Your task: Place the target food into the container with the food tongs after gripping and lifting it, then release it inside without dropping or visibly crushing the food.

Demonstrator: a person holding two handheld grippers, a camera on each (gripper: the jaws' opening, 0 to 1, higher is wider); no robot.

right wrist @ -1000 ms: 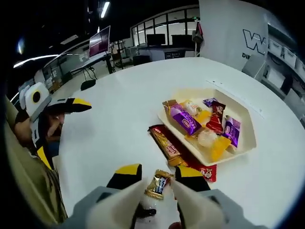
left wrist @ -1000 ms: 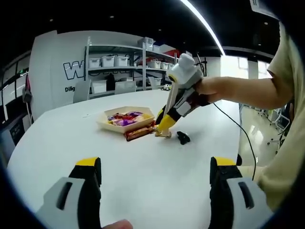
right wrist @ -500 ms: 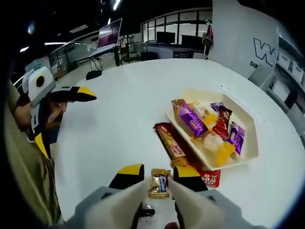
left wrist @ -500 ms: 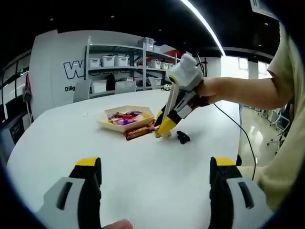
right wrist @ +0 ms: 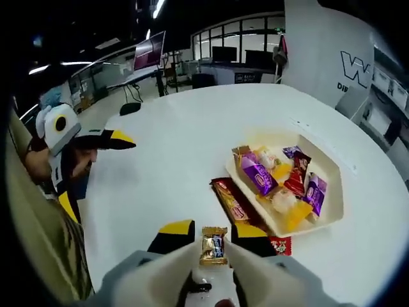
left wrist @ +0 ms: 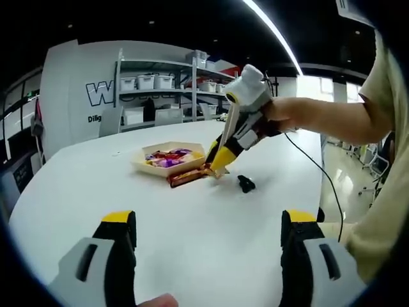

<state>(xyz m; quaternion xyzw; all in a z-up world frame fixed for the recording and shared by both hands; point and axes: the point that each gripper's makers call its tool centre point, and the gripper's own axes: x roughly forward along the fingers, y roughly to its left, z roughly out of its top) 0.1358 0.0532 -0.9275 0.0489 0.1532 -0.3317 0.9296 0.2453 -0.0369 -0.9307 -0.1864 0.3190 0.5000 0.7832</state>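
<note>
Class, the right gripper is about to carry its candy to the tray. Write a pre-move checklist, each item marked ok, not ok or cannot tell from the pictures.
1. Gold-wrapped candy held between the tongs of the right gripper: ok.
2. Candy lifted off the white table: ok, seen in the left gripper view.
3. Wrapper not visibly crushed: ok.
4. Tray has a free spot for it: ok, its far end is bare.
5. Long bars beside the tray lie under the path: not ok, pass above them.
6. Left gripper out of the way: ok, open and well back.
</note>
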